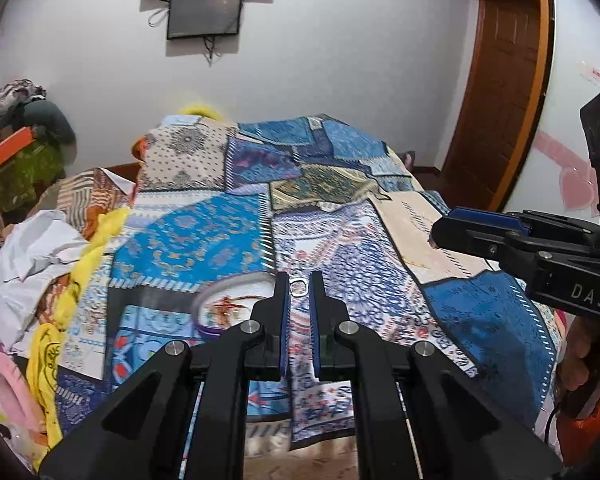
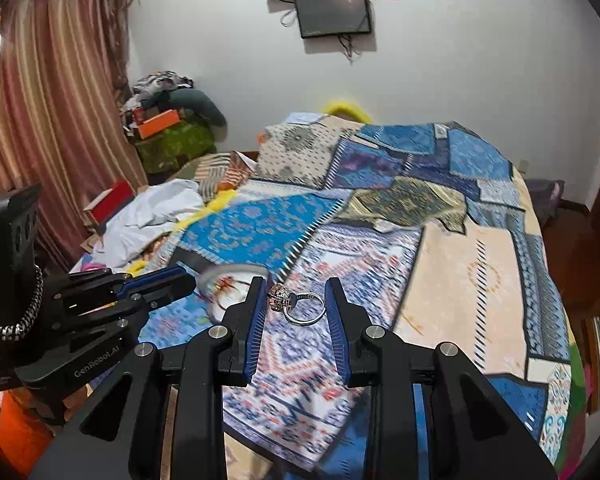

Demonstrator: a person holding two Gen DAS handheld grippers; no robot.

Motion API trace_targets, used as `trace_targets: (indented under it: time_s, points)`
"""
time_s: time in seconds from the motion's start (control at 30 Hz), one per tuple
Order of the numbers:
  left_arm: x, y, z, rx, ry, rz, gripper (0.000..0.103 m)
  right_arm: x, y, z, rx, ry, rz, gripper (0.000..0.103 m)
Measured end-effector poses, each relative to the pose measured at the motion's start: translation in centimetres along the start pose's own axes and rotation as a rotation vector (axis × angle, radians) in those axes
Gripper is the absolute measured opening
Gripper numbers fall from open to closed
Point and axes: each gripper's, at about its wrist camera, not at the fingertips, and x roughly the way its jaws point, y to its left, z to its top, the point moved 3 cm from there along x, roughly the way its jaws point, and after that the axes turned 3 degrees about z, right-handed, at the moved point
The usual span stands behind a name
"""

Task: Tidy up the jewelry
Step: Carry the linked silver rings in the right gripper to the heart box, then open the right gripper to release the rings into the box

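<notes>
Right wrist view: your right claw (image 2: 297,294) is clamped on a silver ring with an ornate filigree head (image 2: 296,303), held above the blue patchwork bedspread (image 2: 480,264). Your left claw (image 1: 299,284) pinches a small silver ring (image 1: 298,287). Next, carry both to the round white dish (image 1: 224,300) beside the left claw, I'd judge. Blur hides its contents.

At centre frame the right gripper (image 2: 296,300) holds a silver ring (image 2: 300,304) between its blue-padded fingers (image 2: 256,316), the ornate head against the left pad, the band reaching the right one; below lies a patchwork bedspread (image 2: 460,240); at lower left the left gripper (image 2: 180,280) points toward a round tray (image 2: 228,276); striped curtains (image 2: 40,100) hang upper left; a dark screen (image 2: 332,12) is on the wall at top.
</notes>
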Motion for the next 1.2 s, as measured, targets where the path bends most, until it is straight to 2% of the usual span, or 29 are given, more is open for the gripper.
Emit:
trace_targets:
  time_s: [0.2, 0.47, 0.8, 0.9, 1.2]
  points:
    - [-0.4, 2.4, -0.1, -0.023, -0.019, 0.034, 0.007, 1.1, 2.3, 1.3, -0.023, -0.024, 0.040, 0.027]
    - [0.8, 5.6, -0.8, -0.077, -0.004, 0.059, 0.007, 3.9, 4.2, 2.3, -0.050, -0.014, 0.063, 0.027]
    - [4.7, 7.3, -2.4, -0.113, 0.064, 0.035, 0.007, 9.3, 3.9, 1.7, 0.000, 0.086, 0.106, 0.027]
    - [6.2, 7.7, -2.7, -0.127, 0.092, 0.013, 0.007, 10.9, 3.7, 1.5, 0.002, 0.124, 0.078, 0.027]
    - [8.9, 7.3, -3.7, -0.137, 0.138, -0.016, 0.007, 13.4, 3.9, 1.3, 0.032, 0.174, 0.095, 0.027]
